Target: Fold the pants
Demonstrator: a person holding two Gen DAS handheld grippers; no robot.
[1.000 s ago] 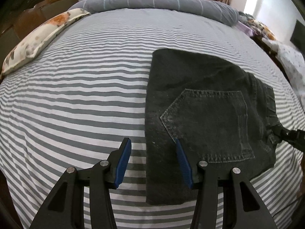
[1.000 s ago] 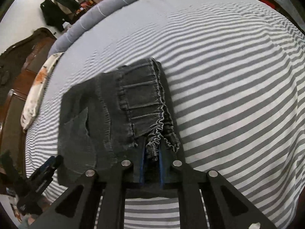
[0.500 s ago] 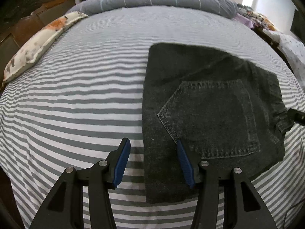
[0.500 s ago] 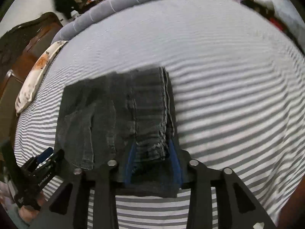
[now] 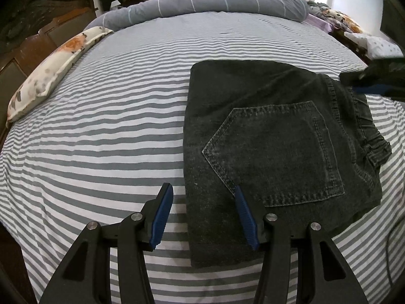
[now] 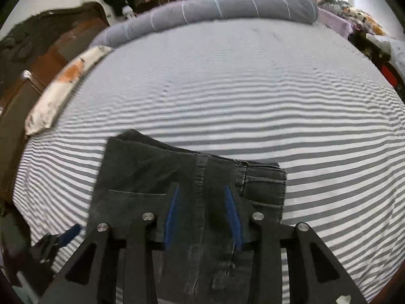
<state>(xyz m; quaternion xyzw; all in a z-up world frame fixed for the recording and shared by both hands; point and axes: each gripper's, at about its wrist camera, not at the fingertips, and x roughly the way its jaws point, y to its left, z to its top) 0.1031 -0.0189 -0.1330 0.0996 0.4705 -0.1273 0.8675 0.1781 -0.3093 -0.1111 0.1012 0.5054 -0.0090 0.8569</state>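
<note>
Dark grey denim pants (image 5: 265,139) lie folded into a compact rectangle on the striped bed sheet (image 5: 101,139), back pocket facing up and waistband to the right. My left gripper (image 5: 202,187) is open and hovers over the fold's near left edge, one fingertip over the sheet and one over the denim. In the right wrist view the pants (image 6: 141,172) lie beneath my right gripper (image 6: 201,187), which stands open above the cloth without pinching it. That right gripper (image 5: 374,81) also shows at the left wrist view's right edge, lifted above the waistband.
A floral pillow (image 5: 50,76) lies along the bed's left side beside a dark wooden headboard (image 5: 38,43). A rolled grey duvet (image 5: 207,5) runs across the far end. More bedding (image 5: 379,45) is piled off the right side. Bare striped sheet surrounds the pants.
My right gripper opened and let go of the gathered waistband, then rose and swung over the fold. The waistband now lies flat. The left gripper barely moved.
</note>
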